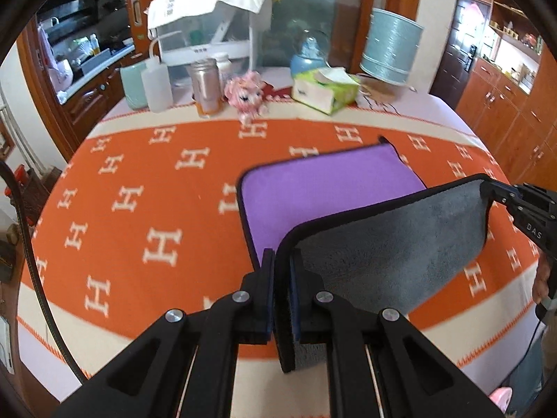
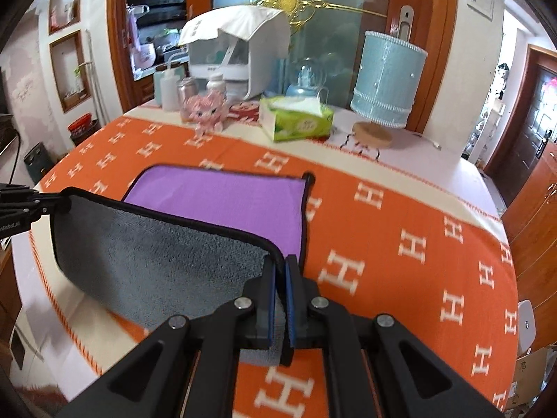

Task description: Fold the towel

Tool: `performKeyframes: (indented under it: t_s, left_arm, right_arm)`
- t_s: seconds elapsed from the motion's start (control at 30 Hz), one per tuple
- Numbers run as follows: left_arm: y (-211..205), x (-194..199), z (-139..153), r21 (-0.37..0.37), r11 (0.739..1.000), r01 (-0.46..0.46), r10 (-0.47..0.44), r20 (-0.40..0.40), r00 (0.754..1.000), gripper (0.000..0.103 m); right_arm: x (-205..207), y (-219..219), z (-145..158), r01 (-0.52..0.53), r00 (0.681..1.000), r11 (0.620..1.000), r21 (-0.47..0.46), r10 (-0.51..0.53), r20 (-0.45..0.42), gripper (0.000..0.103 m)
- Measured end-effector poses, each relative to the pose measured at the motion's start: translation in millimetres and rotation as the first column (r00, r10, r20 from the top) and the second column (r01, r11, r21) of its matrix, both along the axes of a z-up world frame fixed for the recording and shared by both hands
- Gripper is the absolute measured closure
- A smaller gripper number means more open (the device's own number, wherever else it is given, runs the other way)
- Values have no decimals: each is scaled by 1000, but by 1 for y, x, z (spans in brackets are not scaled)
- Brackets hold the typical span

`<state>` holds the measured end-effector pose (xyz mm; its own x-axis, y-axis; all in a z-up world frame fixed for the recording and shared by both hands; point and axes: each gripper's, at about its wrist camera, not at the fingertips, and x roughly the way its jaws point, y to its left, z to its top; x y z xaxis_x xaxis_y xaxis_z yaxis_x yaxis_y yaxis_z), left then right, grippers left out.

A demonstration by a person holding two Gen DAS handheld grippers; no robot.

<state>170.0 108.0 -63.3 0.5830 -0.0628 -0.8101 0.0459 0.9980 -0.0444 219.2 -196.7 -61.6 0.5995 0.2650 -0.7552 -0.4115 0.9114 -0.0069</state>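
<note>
The towel (image 1: 330, 188) is purple on top, grey underneath, with a black hem. Its far half lies flat on the orange table cover. Its near edge is lifted, so the grey side (image 1: 390, 244) faces the cameras. My left gripper (image 1: 282, 261) is shut on the near-left corner. My right gripper (image 2: 281, 264) is shut on the near-right corner; it also shows in the left wrist view (image 1: 494, 193). In the right wrist view the towel (image 2: 222, 205) spans leftward to the left gripper (image 2: 59, 205). The lifted edge hangs taut between both grippers.
The orange cover with white H marks (image 1: 139, 209) spans the table. Along the far edge stand a green tissue box (image 2: 296, 120), a blue lamp (image 2: 386, 83), a pink plush toy (image 2: 207, 111), bottles (image 1: 158, 83) and a white appliance (image 2: 236, 52). Wooden cabinets (image 1: 504, 111) stand at right.
</note>
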Motion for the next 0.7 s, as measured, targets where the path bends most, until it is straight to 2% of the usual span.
performKeyframes:
  t_s: [0.23, 0.43, 0.7]
  left_arm:
    - [11, 49, -9, 33, 998, -62, 62, 0, 998, 97]
    - [10, 86, -24, 81, 993, -85, 86, -14, 996, 97]
    - [12, 121, -45, 99, 987, -128, 134, -55, 989, 97]
  right_arm:
    - [44, 23, -6, 39, 999, 998, -39, -39, 18, 98]
    - [87, 37, -27, 93, 995, 993, -67, -95, -23, 98]
    - [121, 54, -47, 128, 989, 986, -106, -135, -55, 98]
